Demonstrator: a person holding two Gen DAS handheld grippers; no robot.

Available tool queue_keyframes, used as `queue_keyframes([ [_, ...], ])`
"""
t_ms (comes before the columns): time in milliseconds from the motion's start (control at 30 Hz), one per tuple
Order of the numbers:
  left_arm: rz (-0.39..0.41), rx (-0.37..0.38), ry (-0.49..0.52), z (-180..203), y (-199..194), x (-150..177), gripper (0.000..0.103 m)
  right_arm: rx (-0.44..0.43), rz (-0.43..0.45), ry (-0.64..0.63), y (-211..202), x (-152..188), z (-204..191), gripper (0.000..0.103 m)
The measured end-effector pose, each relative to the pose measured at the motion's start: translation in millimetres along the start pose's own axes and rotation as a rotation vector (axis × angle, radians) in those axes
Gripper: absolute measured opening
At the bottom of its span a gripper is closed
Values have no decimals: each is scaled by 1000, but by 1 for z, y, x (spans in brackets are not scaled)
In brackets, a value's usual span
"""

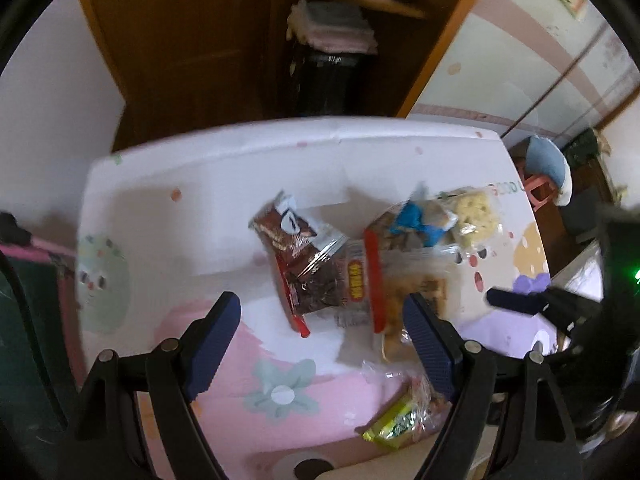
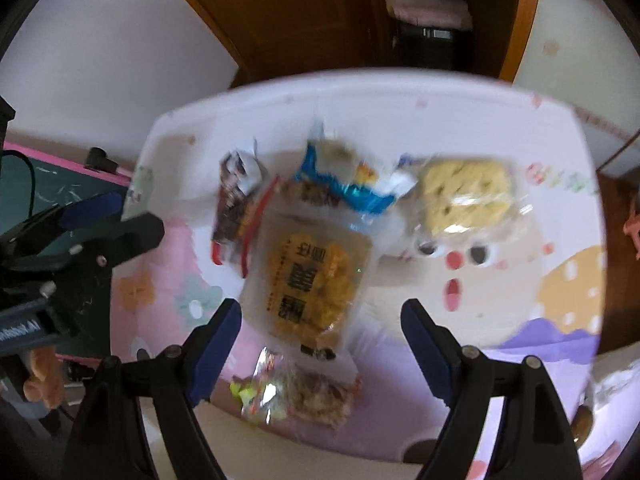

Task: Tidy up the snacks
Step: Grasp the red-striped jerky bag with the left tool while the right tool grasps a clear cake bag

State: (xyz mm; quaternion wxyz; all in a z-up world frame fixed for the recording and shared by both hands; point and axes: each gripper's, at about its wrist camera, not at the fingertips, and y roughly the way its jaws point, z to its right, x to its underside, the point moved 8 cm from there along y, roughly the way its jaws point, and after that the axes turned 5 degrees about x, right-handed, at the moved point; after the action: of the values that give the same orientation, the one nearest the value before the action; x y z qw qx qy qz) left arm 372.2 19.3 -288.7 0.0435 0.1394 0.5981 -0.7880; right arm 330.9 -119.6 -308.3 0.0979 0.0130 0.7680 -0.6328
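Left gripper (image 1: 322, 334) and right gripper (image 2: 322, 340) both spread wide and empty above a pastel cartoon-print table (image 2: 460, 120), clear packet of yellow crackers (image 2: 310, 284) lying mid-table, brown foil snack bag (image 1: 296, 248) beside it, blue wrapper (image 2: 340, 184) behind, green-yellow crinkly packet (image 2: 288, 398) at near edge

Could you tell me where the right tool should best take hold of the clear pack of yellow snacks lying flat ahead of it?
Probably its near short edge: the yellow snack pack lies flat, that end pointing at the open right tool, so come from above.
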Motion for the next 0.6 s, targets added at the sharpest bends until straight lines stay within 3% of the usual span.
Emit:
queue_keyframes([
  [167,-31,16,-39,-16,23,2,82,13,-45,9,35,0,-8,82],
  [367,-61,28,-53,-18,41,7,82,-40,-91,29,60,5,-18,82],
  [500,-81,37,-55,-12,54,8,82,-61,-86,39,55,7,-12,66],
  [600,-99,36,-55,-8,65,8,82,-78,-100,65,48,16,-2,60],
])
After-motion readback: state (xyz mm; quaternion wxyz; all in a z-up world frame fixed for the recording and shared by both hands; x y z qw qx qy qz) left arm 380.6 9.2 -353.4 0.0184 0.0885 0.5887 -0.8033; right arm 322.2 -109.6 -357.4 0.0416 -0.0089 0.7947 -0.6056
